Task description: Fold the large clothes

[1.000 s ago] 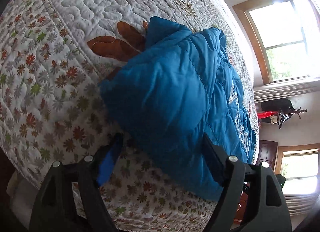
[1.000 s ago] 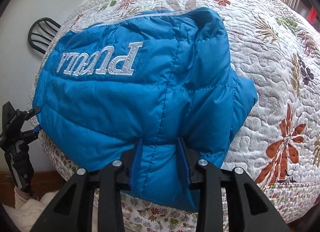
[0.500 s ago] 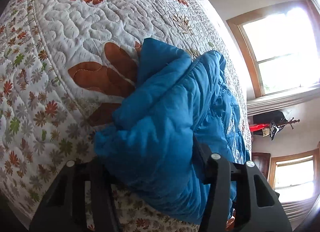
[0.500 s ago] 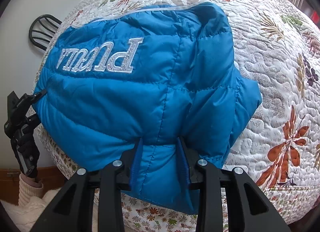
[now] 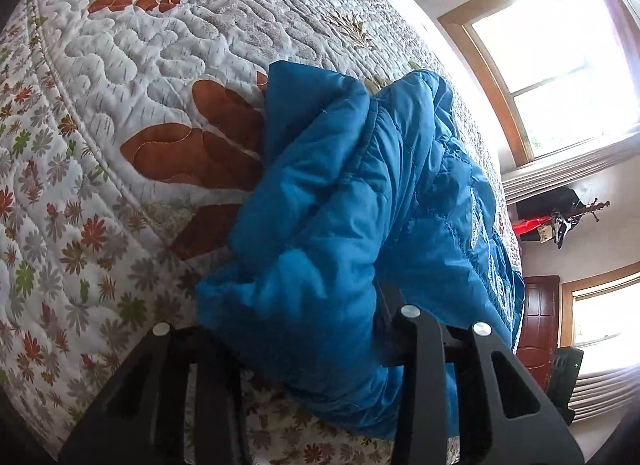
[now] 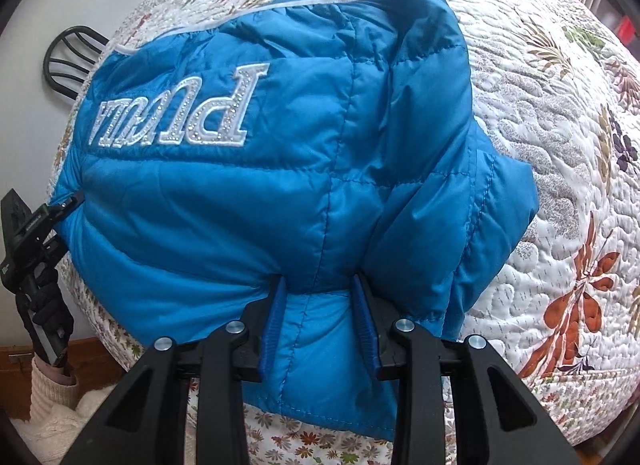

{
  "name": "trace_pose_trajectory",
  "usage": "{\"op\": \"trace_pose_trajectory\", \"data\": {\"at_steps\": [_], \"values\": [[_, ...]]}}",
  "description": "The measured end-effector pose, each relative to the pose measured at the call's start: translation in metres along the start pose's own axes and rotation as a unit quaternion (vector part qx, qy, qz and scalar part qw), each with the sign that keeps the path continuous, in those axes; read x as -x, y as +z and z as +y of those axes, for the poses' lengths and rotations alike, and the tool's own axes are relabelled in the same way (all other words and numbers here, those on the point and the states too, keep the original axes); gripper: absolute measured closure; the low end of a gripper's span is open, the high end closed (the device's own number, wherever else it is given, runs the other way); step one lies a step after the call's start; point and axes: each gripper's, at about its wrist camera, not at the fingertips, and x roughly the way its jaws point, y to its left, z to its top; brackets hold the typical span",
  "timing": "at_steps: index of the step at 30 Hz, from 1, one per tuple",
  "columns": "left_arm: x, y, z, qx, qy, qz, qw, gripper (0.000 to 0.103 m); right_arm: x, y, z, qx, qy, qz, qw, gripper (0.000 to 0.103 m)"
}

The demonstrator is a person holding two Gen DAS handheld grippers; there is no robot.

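A blue puffer jacket with white lettering lies folded on the quilted bed. My right gripper is shut on the jacket's near edge, and the blue pads pinch a fold of fabric. In the left wrist view the jacket bunches up at its side edge. My left gripper has its jaws closing on that bunched padding, which bulges over and hides the left finger. The left gripper also shows at the jacket's far left corner in the right wrist view, held by a hand in a cream sleeve.
The floral quilt drops off at the bed's near edge. A black chair back stands against the white wall beyond the bed. Windows, a dark red door and a coat stand lie past the bed's far side.
My left gripper pushed in on the jacket's side edge and its jaws came together around the padding, which bunched up. The right gripper kept its hold and hardly moved.
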Motion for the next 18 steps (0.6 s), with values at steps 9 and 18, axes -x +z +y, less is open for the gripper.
{"op": "trace_pose_trajectory", "data": {"at_steps": [9,18], "values": [[0.019,0.004,-0.011,-0.02,0.013,-0.02,0.9995,0.077,0.008,-0.015,-0.013,-0.006,0.014,-0.019,1.0,0.07],[0.079,-0.012,-0.115,-0.175,0.037,-0.104,0.9783,0.082,0.069,-0.046,-0.045,-0.034,0.019,-0.057,0.998,0.069]]}}
